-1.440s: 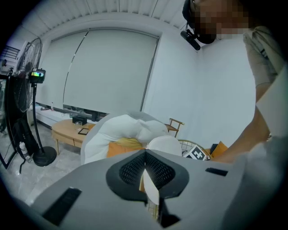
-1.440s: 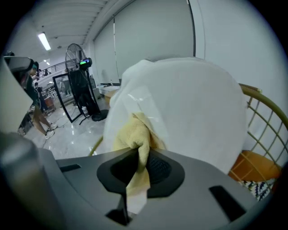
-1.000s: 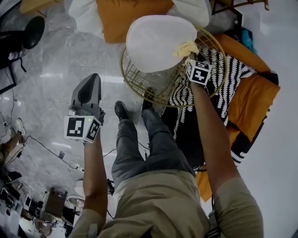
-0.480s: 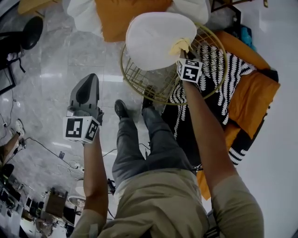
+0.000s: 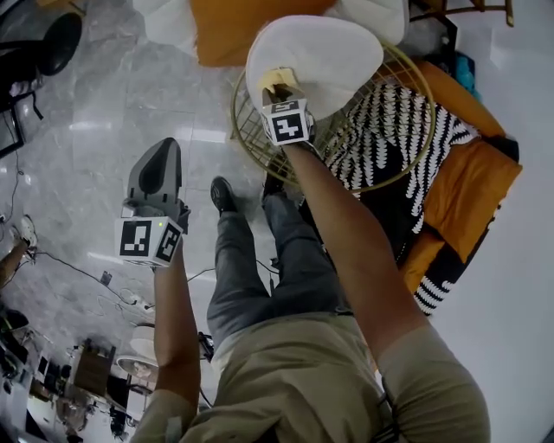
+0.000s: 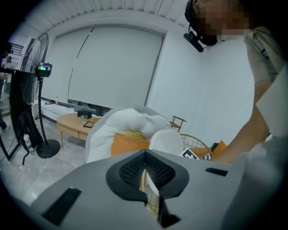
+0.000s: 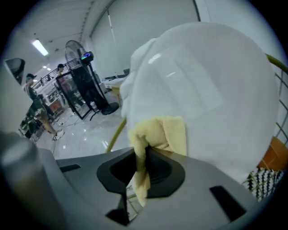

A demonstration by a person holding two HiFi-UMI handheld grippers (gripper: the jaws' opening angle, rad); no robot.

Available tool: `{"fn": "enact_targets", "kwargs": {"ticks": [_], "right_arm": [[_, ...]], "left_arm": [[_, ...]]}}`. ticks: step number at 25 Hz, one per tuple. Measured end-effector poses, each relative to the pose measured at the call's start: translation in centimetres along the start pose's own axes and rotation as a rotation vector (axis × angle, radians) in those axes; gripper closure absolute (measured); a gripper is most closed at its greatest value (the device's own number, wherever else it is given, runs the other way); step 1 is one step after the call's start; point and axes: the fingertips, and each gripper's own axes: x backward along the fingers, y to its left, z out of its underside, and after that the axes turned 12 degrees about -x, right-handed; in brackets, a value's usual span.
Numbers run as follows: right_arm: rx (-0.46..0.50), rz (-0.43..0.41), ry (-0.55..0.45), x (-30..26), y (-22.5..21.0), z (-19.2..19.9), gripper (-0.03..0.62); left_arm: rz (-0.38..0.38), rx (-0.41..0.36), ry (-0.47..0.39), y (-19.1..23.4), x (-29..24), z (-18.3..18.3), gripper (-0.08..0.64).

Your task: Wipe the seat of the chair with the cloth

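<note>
The chair has a gold wire frame (image 5: 407, 164) and a white round seat cushion (image 5: 333, 56). My right gripper (image 5: 275, 85) is shut on a yellow cloth (image 5: 277, 78) and presses it against the cushion's left part. In the right gripper view the yellow cloth (image 7: 157, 137) bunches between the jaws against the white cushion (image 7: 211, 94). My left gripper (image 5: 157, 177) hangs over the floor to the left, away from the chair, jaws shut with nothing in them. The left gripper view shows the white cushion (image 6: 168, 140) far ahead.
A black-and-white patterned cushion (image 5: 394, 130) and orange cushions (image 5: 463, 186) lie right of the chair. A white and orange beanbag (image 5: 234, 26) sits behind it. The person's legs and black shoes (image 5: 222, 195) stand on the grey marble floor (image 5: 95, 112). Cables and gear clutter the lower left (image 5: 52, 372).
My right gripper has dragged the yellow cloth across the seat cushion from its right edge to its left part. The left gripper has stayed nearly still.
</note>
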Motion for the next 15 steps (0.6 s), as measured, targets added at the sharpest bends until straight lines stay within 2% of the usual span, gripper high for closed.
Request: {"fn": "enact_targets", "kwargs": {"ticks": [3, 6, 10, 15], "right_arm": [[0.024, -0.053, 0.019, -1.2, 3.7, 0.3, 0.538], [0.033, -0.063, 0.022, -1.5, 4.5, 0.6, 0.539], [0.065, -0.065, 0.041, -1.1, 3.7, 1.4, 0.54], [0.091, -0.032, 0.059, -0.6, -0.1, 2.6, 0.54]], "left_arm": [[-0.006, 0.009, 0.016, 0.3, 0.1, 0.3, 0.545], [0.002, 0.004, 0.004, 0.3, -0.2, 0.7, 0.545], [0.004, 0.016, 0.022, -0.1, -1.0, 0.5, 0.545], [0.02, 0.01, 0.03, -0.6, -2.0, 0.6, 0.545]]}}
